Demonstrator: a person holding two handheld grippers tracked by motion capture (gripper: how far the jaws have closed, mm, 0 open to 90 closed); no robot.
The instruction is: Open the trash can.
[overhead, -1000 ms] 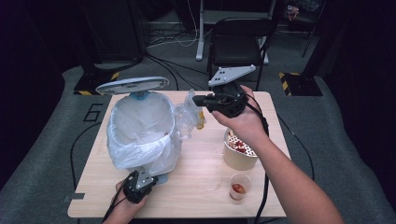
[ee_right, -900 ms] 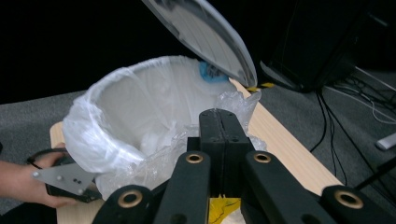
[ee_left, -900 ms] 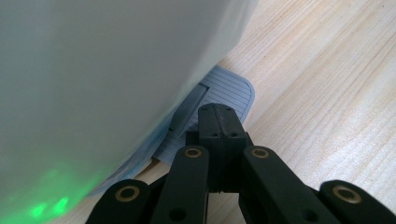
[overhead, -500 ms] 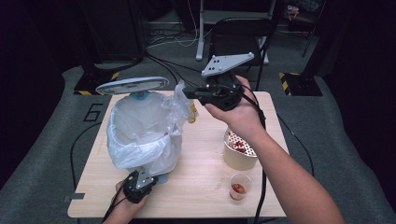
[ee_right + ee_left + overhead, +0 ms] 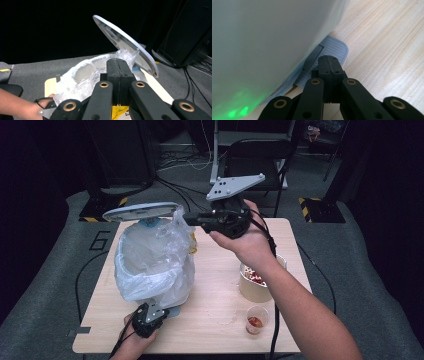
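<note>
Pinching the bin liner [image 5: 176, 227] edge, right hand-held gripper [image 5: 192, 218] lifts it above the bin [image 5: 150, 270] near the surface's left edge. Left hand-held gripper [image 5: 328, 60], jaws pressed together, on the pedal [image 5: 329, 50].

From my seat, the bin [image 5: 155, 270] with its bag [image 5: 150, 255] blocks the left half of the worktop [image 5: 215, 290], and its raised lid [image 5: 140, 211] closes off the far side above it. On the right, the tub [image 5: 255, 285] and small cup [image 5: 255, 319] stand close together. Between bin and tub I see a bare lane of wood running front to back. My left claw [image 5: 328, 61] is hemmed against the bin's base, on its pedal [image 5: 329, 50].
</note>
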